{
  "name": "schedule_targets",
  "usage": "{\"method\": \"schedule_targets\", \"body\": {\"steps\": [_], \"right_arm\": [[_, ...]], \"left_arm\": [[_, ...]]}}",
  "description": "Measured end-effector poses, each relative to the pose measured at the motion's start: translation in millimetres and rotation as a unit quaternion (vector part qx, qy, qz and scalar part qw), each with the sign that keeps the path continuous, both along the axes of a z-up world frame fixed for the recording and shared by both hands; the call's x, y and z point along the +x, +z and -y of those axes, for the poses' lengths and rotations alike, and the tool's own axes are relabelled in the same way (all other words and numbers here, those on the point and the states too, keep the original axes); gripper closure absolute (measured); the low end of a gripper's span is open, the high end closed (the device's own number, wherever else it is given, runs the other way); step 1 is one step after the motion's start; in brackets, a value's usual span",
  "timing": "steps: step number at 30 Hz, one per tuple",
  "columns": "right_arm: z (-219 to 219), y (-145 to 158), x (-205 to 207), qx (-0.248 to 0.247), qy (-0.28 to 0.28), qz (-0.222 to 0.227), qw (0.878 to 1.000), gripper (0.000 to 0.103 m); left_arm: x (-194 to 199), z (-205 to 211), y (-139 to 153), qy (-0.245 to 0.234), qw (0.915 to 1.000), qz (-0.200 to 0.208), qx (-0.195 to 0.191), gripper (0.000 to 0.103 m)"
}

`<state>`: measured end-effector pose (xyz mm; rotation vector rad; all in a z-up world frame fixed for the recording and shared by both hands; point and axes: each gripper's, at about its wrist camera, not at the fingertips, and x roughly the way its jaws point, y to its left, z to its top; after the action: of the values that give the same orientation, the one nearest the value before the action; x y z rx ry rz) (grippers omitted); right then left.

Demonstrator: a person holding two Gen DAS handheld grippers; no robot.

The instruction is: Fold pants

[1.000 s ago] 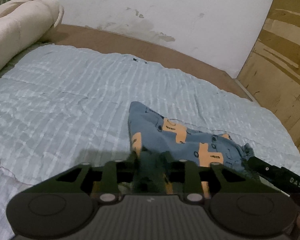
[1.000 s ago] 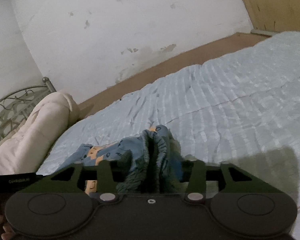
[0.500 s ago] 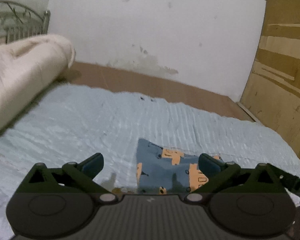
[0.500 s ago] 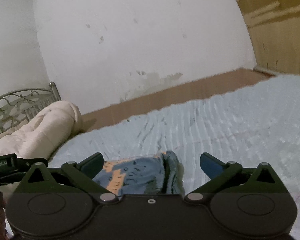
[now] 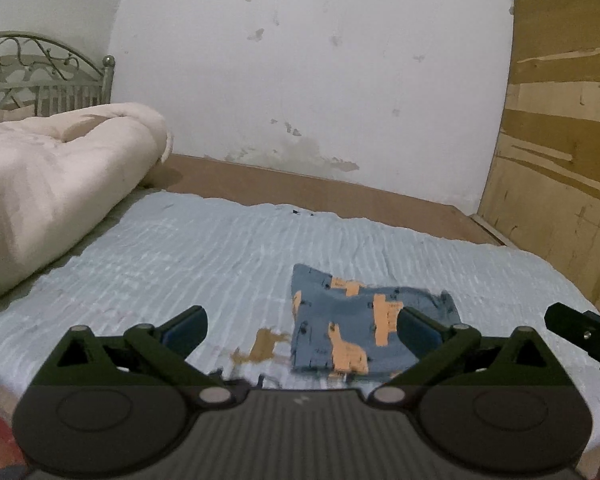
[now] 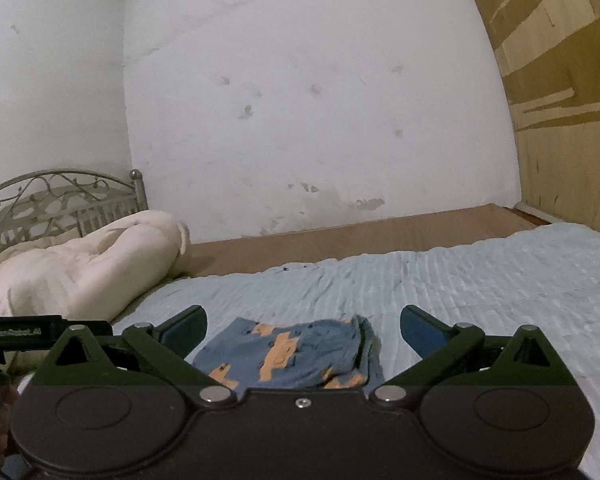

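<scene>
The pants (image 5: 356, 328) are blue with orange animal prints and lie folded into a small flat rectangle on the light blue bed cover (image 5: 204, 256). My left gripper (image 5: 302, 326) is open and empty, raised above and short of the pants. The pants also show in the right wrist view (image 6: 296, 354), between the spread fingers. My right gripper (image 6: 304, 326) is open and empty, held above them. The tip of the right gripper shows at the right edge of the left wrist view (image 5: 584, 334).
A rolled cream duvet (image 5: 48, 184) lies at the left by a metal headboard (image 5: 44, 72). A brown bed edge (image 5: 320, 192) runs along the white wall. A plywood panel (image 5: 560, 152) stands at the right.
Both grippers were shut on the pants a second ago. They have opened, let the pants go and pulled back and up. The pants now lie flat on the bed.
</scene>
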<state>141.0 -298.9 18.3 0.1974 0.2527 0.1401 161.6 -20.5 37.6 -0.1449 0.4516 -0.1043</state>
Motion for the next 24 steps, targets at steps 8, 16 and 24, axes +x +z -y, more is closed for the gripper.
{"method": "schedule_targets", "body": {"steps": [8,16,24], "right_arm": [[-16,-9,-52,-0.018,-0.002,-0.001,1.0,0.001],[-25,-24,-89,-0.029,-0.026,-0.012,0.999,0.001],[-32,-25,-115,-0.037,-0.028,-0.005,0.999,0.001]], "left_arm": [[-49,-8,-18,0.006,0.9999,-0.004,0.014,0.001],[-85,-12,-37,0.008,0.9998,0.005,0.018,0.001],[-113,-17,-38,0.006,0.9999,0.007,0.015,0.001]]}}
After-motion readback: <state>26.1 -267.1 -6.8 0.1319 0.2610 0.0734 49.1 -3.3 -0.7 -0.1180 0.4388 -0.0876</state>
